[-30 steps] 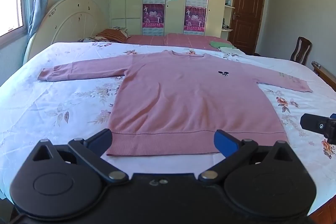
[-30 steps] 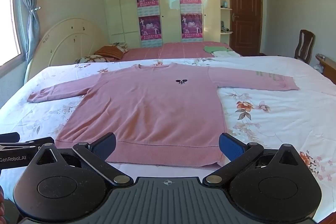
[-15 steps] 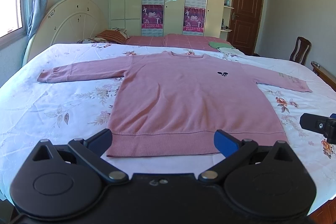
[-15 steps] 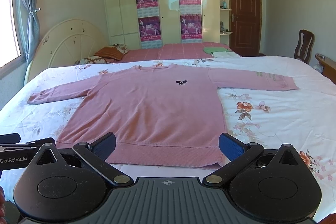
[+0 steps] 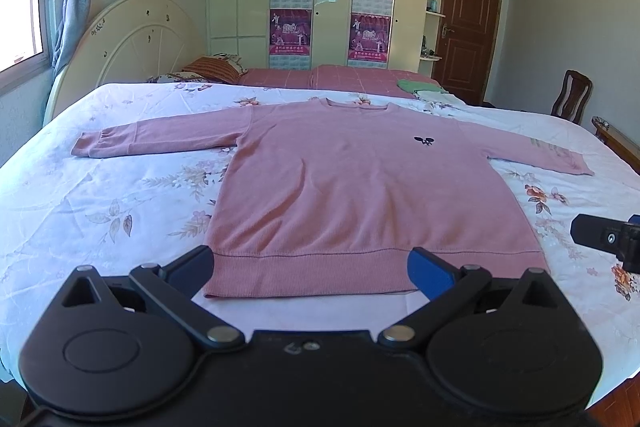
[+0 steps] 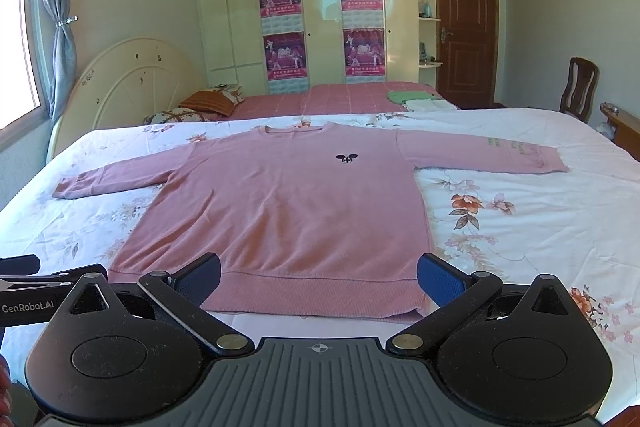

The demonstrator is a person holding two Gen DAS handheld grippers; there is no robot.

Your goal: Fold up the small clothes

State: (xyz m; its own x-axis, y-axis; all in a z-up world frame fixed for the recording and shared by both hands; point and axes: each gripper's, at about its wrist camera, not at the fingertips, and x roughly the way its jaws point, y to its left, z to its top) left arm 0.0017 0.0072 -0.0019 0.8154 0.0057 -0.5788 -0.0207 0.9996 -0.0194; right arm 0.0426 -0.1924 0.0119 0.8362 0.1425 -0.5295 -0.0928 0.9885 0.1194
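A pink long-sleeved sweater (image 5: 360, 187) (image 6: 288, 211) lies flat and face up on the floral bedsheet (image 5: 100, 211), both sleeves spread sideways, a small black emblem on its chest. My left gripper (image 5: 312, 265) hovers open just before the ribbed hem, its blue pads wide apart and holding nothing. My right gripper (image 6: 318, 277) is likewise open in front of the hem, near the sweater's right half. A part of the right gripper shows at the right edge of the left wrist view.
Behind the bed runs a pink quilted strip with pillows (image 6: 212, 103) and a folded green and white pile (image 6: 416, 99). A rounded headboard (image 5: 132, 47) stands left, a wardrobe with posters behind, a wooden chair (image 6: 580, 87) and door at right.
Both views have hardly shifted; the grippers stay open and hold almost still before the hem. The sweater has not moved.
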